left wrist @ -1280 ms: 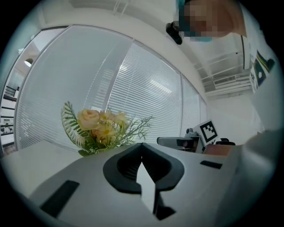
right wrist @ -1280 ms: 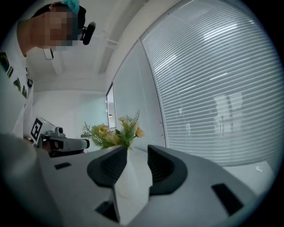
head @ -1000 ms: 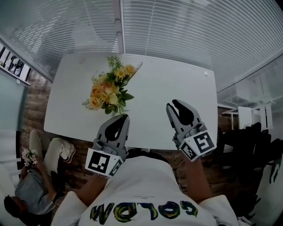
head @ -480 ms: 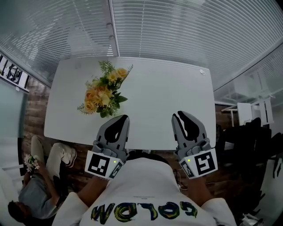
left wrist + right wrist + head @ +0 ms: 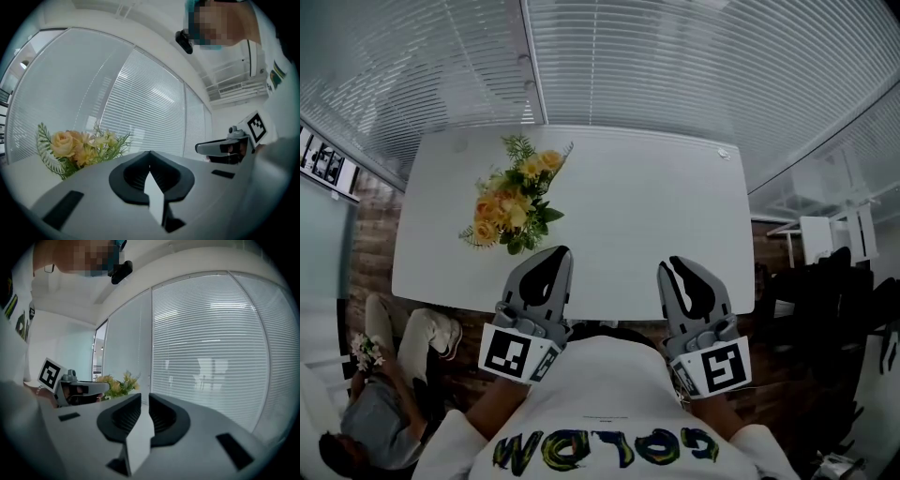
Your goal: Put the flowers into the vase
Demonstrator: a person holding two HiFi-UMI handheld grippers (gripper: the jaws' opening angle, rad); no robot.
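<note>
The white rectangular table [image 5: 656, 216] spreads ahead of both grippers, with slatted white blinds [image 5: 675, 66] beyond its far edge. Behind the grippers is the person's white shirt [image 5: 600, 394]. 1 line of large yellow, green and black letters crosses it, upside down in the head view, and I cannot read the word with certainty.

The bouquet of yellow and peach flowers with green leaves [image 5: 511, 199] sits on the table ahead of the grey left gripper [image 5: 558, 251] and a little to its left, apart from it. From the grey right gripper [image 5: 675, 264] it lies well off to the left, past the left gripper. What holds its stems cannot be made out.

Both grippers are held side by side at the table's near edge, pointing roughly level towards the blinds.

The left gripper's jaws are clenched tip to tip on nothing. The right gripper's jaws have just been closing and stand 1 narrow slit apart, nothing between them.

Each gripper carries a cube with black-and-white square markers, left [image 5: 514, 349] and right [image 5: 717, 367]; these are patterns, not words.
</note>
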